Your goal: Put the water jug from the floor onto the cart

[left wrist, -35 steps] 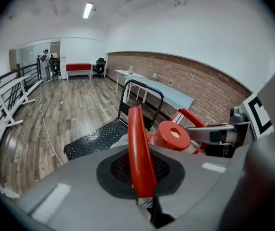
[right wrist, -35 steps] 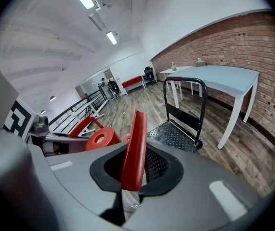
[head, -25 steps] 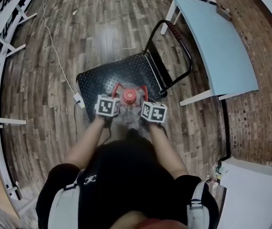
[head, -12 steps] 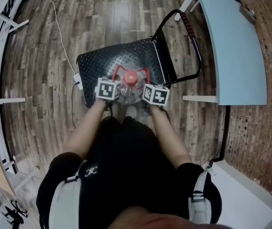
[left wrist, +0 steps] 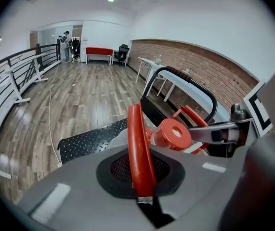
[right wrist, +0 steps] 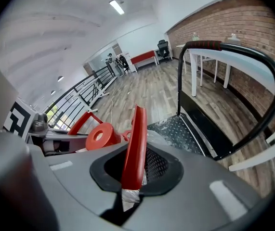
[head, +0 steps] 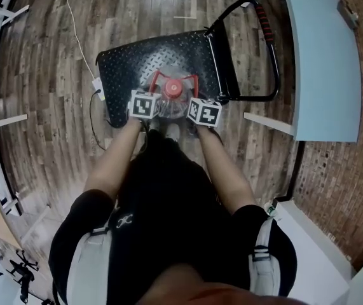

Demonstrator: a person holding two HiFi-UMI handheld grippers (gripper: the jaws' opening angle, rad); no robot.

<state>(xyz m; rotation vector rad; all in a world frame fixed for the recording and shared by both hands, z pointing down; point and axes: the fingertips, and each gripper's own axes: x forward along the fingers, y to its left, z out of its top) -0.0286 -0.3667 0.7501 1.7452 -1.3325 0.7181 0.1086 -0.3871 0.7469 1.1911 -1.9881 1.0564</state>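
Hanging between hand-held grippers (head: 148, 110) (head: 201, 114), water jug (head: 172, 93)

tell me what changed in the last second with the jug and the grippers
The water jug, carried between both grippers, moved forward from the near edge of the cart to over its black deck. Unchanged: the left gripper and right gripper each stay shut on the jug's red handle; the cart hasn't moved.
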